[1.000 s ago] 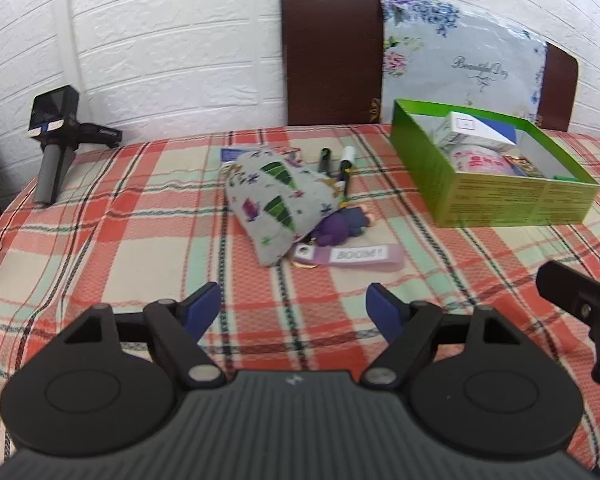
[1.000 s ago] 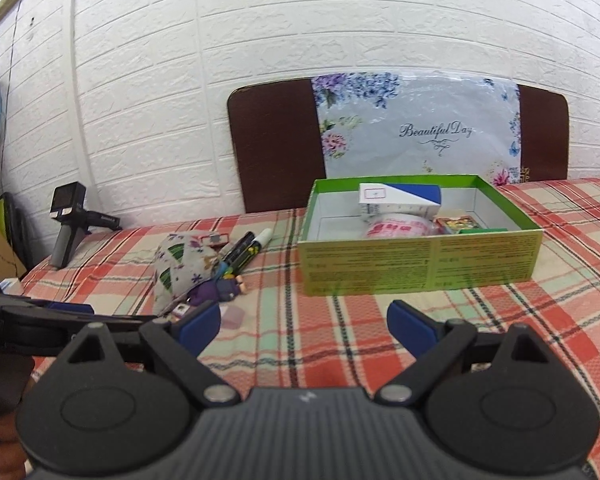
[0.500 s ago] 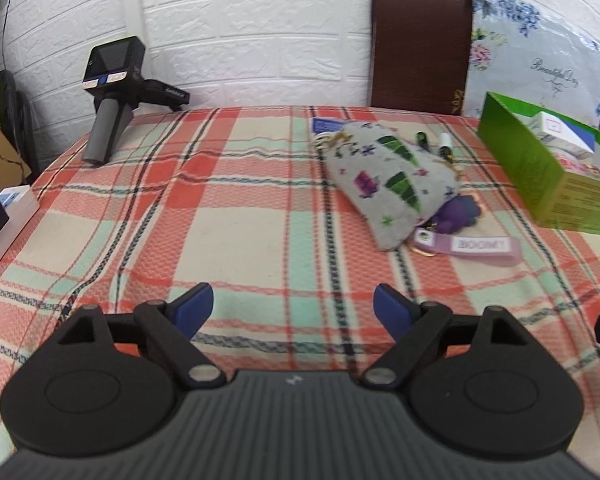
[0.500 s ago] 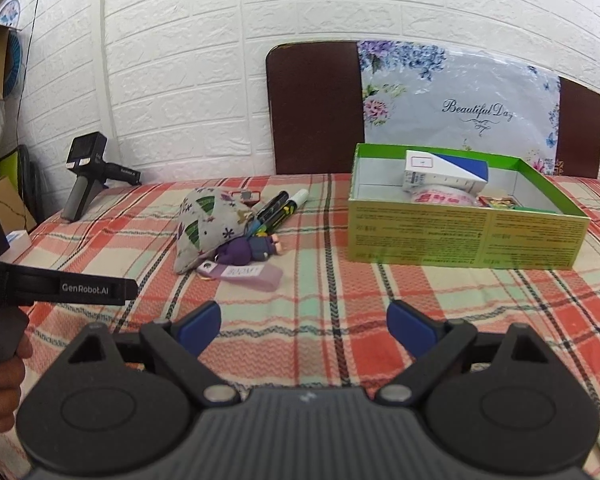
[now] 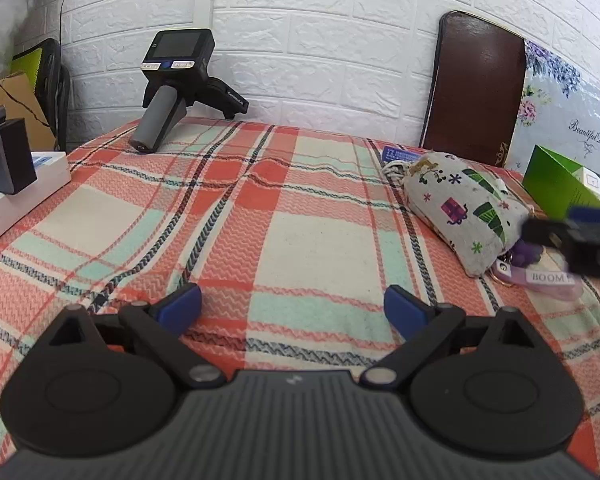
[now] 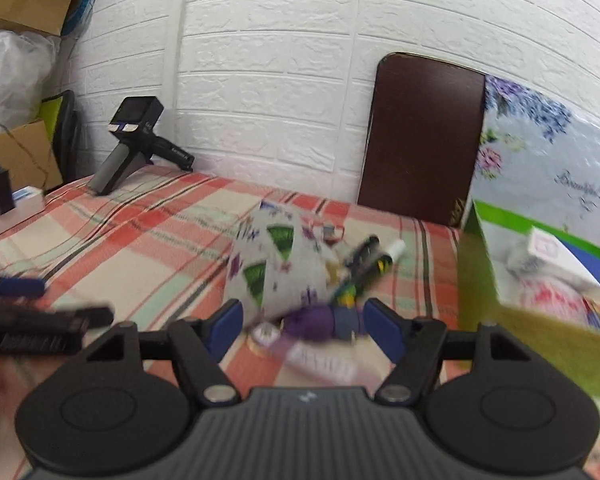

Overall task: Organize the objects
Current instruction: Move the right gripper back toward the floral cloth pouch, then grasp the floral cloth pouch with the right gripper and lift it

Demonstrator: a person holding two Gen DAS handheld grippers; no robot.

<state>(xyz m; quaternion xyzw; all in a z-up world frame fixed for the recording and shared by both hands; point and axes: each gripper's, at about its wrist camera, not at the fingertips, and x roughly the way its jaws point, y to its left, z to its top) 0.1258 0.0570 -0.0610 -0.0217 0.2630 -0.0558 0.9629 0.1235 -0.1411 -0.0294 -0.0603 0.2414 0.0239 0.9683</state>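
A printed cloth pouch (image 5: 463,208) lies on the plaid tablecloth, with a purple figure (image 5: 525,254) and a pink "BOOM" key tag (image 5: 547,280) at its near end. In the right wrist view the pouch (image 6: 276,264), purple figure (image 6: 315,320), key tag (image 6: 319,356) and markers (image 6: 363,256) lie just ahead of my open right gripper (image 6: 303,326). The green box (image 6: 539,300) holds several items at the right. My left gripper (image 5: 292,310) is open and empty over bare cloth, left of the pouch. The right gripper's tip shows in the left view (image 5: 579,236).
A spare black handheld gripper (image 5: 176,88) stands at the table's back left. A white power strip with a black adapter (image 5: 8,184) lies at the left edge. A brown chair back (image 5: 475,88) and a floral board (image 6: 539,168) lean on the white brick wall.
Both grippers swung left. The right gripper moved in close to the pouch, purple figure and key tag. The left gripper moved away from the pile, over bare cloth. Both stay open.
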